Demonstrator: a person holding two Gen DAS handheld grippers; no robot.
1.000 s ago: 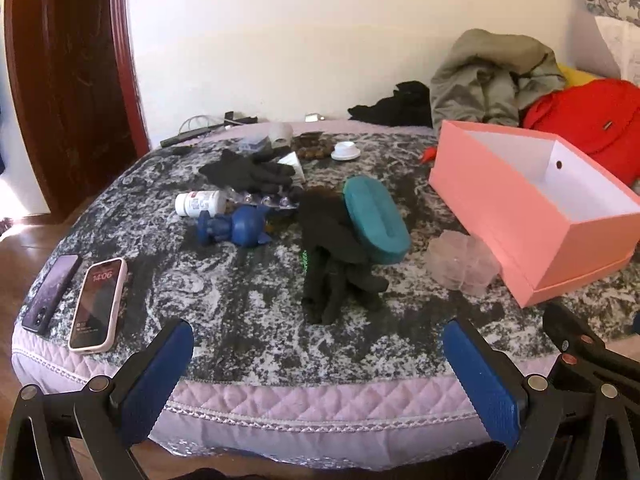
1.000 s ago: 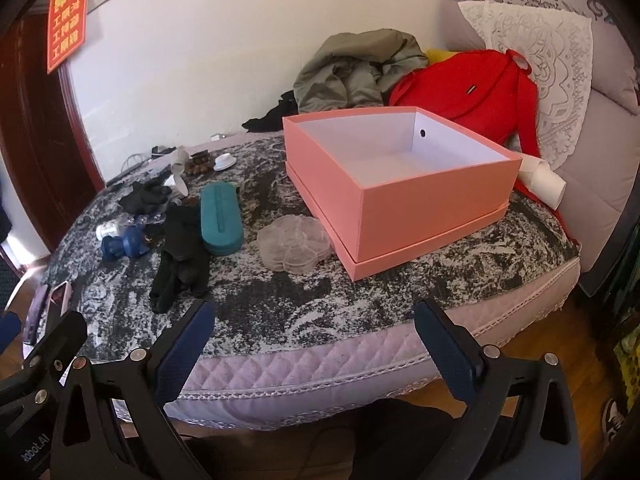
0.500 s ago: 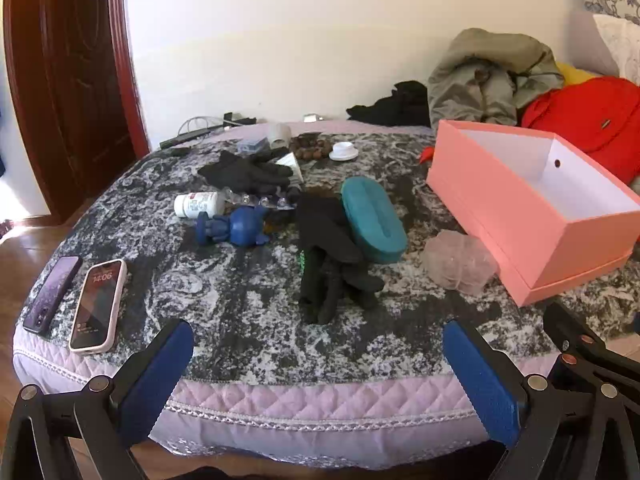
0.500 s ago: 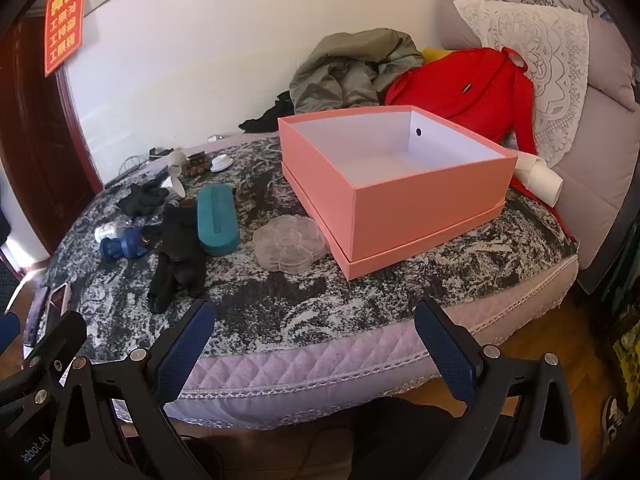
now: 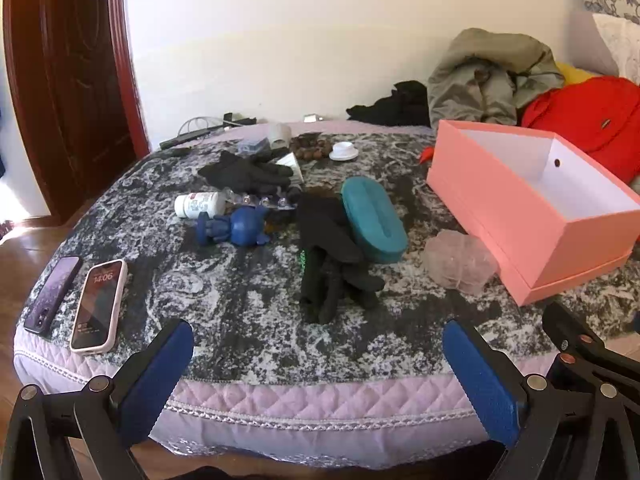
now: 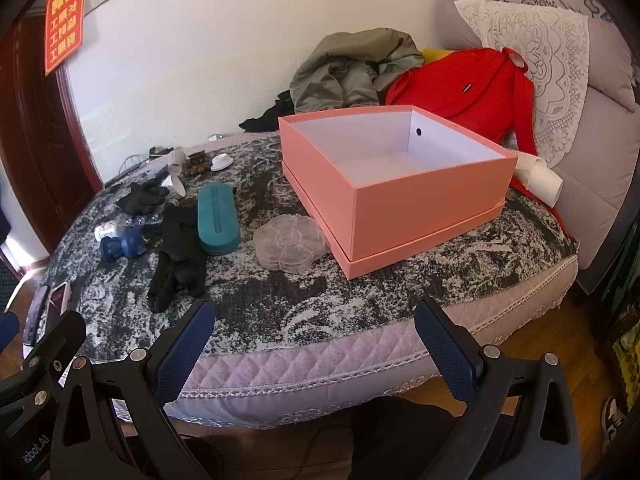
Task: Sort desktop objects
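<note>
Ahead, black glove (image 5: pixel 330 256) lies beyond the empty, wide-spread left gripper (image 5: pixel 318 364); right gripper (image 6: pixel 314 344) likewise gapes, empty.

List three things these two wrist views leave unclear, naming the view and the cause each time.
1. White bottle label, left wrist view: print too small.
2. Pink box floor, left wrist view: near wall hides most of it.
3. Two phones, right wrist view: partly hidden behind the other gripper's frame.
</note>
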